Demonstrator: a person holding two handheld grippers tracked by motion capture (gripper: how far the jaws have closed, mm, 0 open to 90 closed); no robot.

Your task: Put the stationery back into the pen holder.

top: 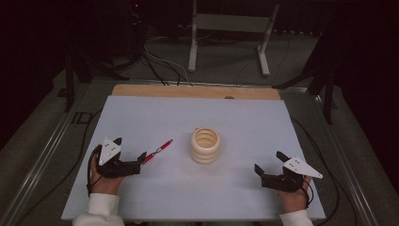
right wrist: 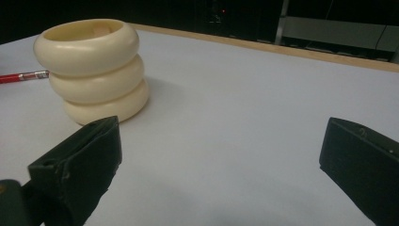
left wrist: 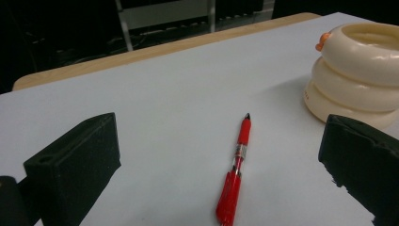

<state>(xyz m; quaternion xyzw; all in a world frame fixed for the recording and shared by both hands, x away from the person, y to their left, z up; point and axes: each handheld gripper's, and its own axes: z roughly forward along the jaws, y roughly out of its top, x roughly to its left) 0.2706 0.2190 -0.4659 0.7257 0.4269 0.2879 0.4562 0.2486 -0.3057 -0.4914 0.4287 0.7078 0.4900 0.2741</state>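
Table (top: pixel 141 117): pale blue-white top, with a strip of wooden edge (top: pixel 197 91) along the far side. Dark floor beyond, with cables and a grey metal stand (top: pixel 230 28).

Cream holder (top: pixel 205 145): three stacked rounded rings, upright, open at the top, standing near the middle of the table. In the left gripper view a small orange nub sits on its upper ring (what it is, I cannot tell).

Left gripper (top: pixel 128 151): held in the person's left hand (top: pixel 106 181) at the near-left of the table, grey three-cornered plate on top. Jaws spread wide, nothing between them gripped. In the left gripper view the pen lies on the table between the two black jaws, touching neither.

Right gripper (top: pixel 269 162): held in the right hand (top: pixel 294 197) at the near-right, well apart from the holder. Jaws likewise spread wide and empty; bare table between them in the right gripper view.

Red pen (top: pixel 158 150): lying flat on the table, just left of the holder, apart from it. Its near end is just beside the left gripper's jaw tips; its dark tip points away toward the far right.
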